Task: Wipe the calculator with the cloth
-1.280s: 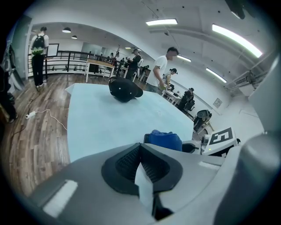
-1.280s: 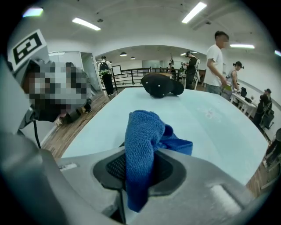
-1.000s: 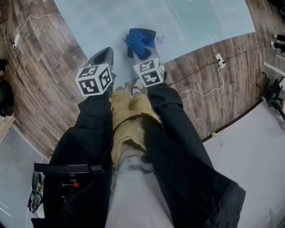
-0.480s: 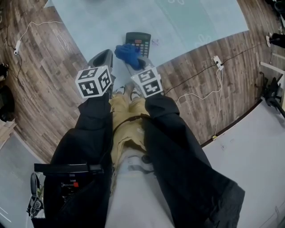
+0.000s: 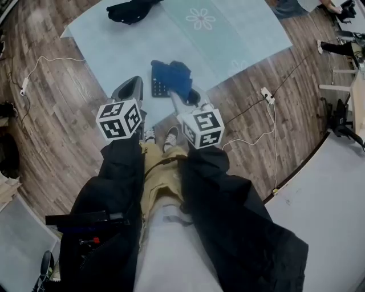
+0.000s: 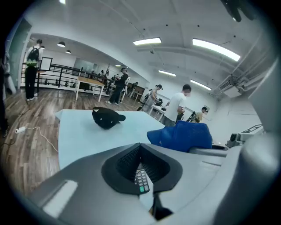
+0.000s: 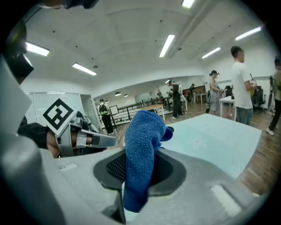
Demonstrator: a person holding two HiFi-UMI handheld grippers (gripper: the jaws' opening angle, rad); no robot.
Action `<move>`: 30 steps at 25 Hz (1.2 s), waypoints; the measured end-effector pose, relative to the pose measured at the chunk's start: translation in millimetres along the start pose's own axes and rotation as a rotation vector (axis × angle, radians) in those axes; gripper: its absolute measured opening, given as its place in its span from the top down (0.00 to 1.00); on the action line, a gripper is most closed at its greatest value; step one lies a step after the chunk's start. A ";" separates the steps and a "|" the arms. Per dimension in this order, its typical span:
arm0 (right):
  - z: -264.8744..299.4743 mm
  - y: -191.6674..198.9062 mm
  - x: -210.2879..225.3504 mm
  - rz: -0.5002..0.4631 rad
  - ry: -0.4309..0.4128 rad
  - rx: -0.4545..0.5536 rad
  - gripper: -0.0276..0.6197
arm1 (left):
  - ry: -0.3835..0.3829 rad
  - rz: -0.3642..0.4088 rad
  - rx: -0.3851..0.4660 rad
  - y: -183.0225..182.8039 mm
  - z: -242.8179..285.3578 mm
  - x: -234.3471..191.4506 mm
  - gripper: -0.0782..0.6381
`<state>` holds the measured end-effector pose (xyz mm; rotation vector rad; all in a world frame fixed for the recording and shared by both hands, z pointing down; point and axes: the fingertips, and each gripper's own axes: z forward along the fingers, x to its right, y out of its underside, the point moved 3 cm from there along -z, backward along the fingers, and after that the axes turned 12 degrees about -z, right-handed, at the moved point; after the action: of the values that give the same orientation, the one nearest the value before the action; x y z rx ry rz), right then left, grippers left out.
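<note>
Right gripper view: right gripper (image 7: 138,178) clamps cloth (image 7: 141,145); left gripper (image 6: 141,165) closed, empty. Advise flat, even strokes across calculator (image 5: 158,87).

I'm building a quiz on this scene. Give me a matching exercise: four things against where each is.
1 cloth
2 calculator
3 black cap
4 power strip

A on the wood floor
B clamped in the right gripper
C far end of the mat
D on the mat, partly under the cloth

Pairs: 1-B, 2-D, 3-C, 4-A
</note>
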<state>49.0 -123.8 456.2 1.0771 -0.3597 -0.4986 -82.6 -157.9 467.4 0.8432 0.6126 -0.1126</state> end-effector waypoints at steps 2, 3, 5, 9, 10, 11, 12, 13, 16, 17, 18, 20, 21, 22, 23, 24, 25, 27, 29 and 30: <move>-18.1 -23.2 8.7 0.002 0.038 0.059 0.81 | 0.033 0.019 0.034 -12.4 -6.9 20.2 0.89; -26.7 -34.5 12.9 0.003 0.056 0.087 0.81 | 0.051 0.028 0.053 -19.9 -10.8 30.1 0.89; -42.1 -55.9 20.9 0.006 0.088 0.138 0.81 | 0.085 0.046 0.092 -36.0 -17.9 49.0 0.89; -70.4 -88.1 32.3 0.003 0.134 0.227 0.81 | 0.146 0.091 0.164 -62.2 -31.1 83.5 0.89; -76.7 -94.2 33.5 -0.001 0.142 0.244 0.81 | 0.159 0.100 0.178 -66.8 -34.3 90.6 0.89; -82.5 -99.7 34.2 -0.004 0.149 0.258 0.81 | 0.170 0.108 0.190 -70.6 -37.4 97.0 0.89; -87.8 -104.8 34.8 -0.007 0.155 0.271 0.81 | 0.181 0.115 0.198 -73.6 -40.1 102.9 0.89; -92.6 -109.6 35.6 -0.009 0.162 0.282 0.81 | 0.191 0.121 0.205 -76.3 -42.4 108.4 0.89; -105.9 -123.0 40.2 -0.013 0.188 0.314 0.81 | 0.216 0.142 0.225 -83.4 -48.4 124.9 0.89; -110.3 -127.5 42.0 -0.013 0.198 0.325 0.81 | 0.223 0.151 0.235 -86.0 -50.8 130.6 0.89; -114.6 -132.2 43.7 -0.012 0.207 0.338 0.81 | 0.232 0.160 0.245 -89.0 -53.6 136.3 0.89; -122.6 -141.8 46.9 -0.012 0.223 0.363 0.81 | 0.249 0.177 0.263 -95.1 -59.1 147.2 0.89; -125.8 -146.0 48.4 -0.012 0.230 0.373 0.81 | 0.257 0.185 0.271 -97.8 -61.3 151.8 0.89; -128.5 -149.4 49.9 -0.011 0.237 0.382 0.81 | 0.262 0.192 0.277 -99.8 -62.9 155.4 0.89; -130.9 -152.2 51.2 -0.011 0.243 0.390 0.81 | 0.267 0.198 0.282 -101.5 -64.1 158.2 0.89; -133.0 -154.8 52.2 -0.012 0.248 0.397 0.81 | 0.271 0.204 0.285 -102.9 -65.1 160.4 0.89; -134.8 -157.3 52.6 -0.015 0.252 0.404 0.81 | 0.274 0.209 0.287 -104.5 -66.1 162.1 0.89; -137.8 -161.6 52.3 -0.023 0.253 0.414 0.81 | 0.278 0.218 0.293 -108.3 -68.6 164.0 0.89; -140.8 -165.4 52.6 -0.033 0.255 0.425 0.81 | 0.278 0.226 0.307 -113.3 -71.3 164.8 0.89; -142.4 -167.1 53.1 -0.037 0.257 0.431 0.81 | 0.277 0.230 0.316 -116.2 -72.8 165.1 0.89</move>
<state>130.8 -111.0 246.0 1.5499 -0.2241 -0.3147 -18.6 -159.2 262.6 1.2421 0.7638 0.1221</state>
